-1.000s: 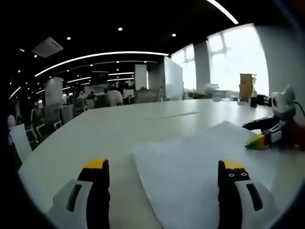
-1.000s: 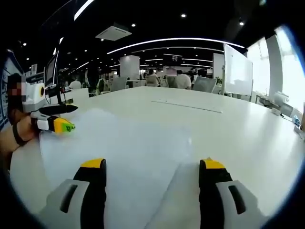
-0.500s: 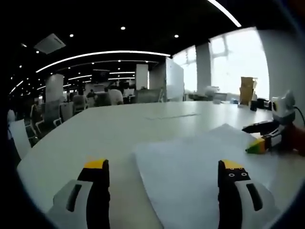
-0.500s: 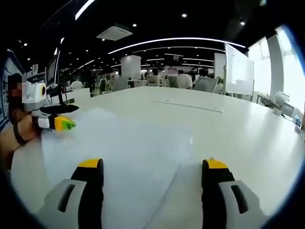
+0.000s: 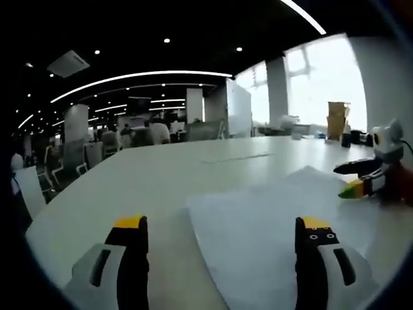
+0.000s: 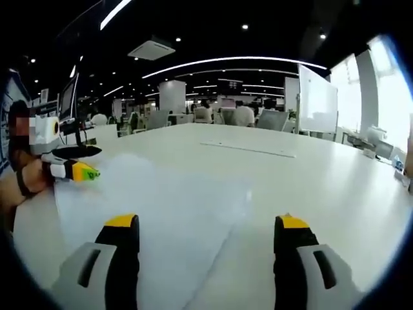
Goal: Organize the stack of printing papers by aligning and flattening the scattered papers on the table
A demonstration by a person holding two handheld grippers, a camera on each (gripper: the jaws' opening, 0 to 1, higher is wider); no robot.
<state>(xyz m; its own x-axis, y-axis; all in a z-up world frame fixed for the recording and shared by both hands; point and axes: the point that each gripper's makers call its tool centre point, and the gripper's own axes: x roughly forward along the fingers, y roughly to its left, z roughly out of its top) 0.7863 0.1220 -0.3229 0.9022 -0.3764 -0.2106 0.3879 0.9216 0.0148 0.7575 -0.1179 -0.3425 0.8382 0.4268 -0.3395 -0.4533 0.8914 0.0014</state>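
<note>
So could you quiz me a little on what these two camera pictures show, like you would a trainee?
1. True or false: both grippers, the left gripper and the right gripper, have their jaws apart.
2. What lies on the white table in front of them?
3. The papers look: A) crumpled into a ball, B) lying flat, C) rolled up?

Key: 1 true. 2 white printing papers. 3 B.

Around me, an open office: a dark ceiling (image 5: 161,26) with curved light strips (image 6: 226,60), bright windows (image 5: 322,84), chairs (image 5: 29,187) beyond.
</note>
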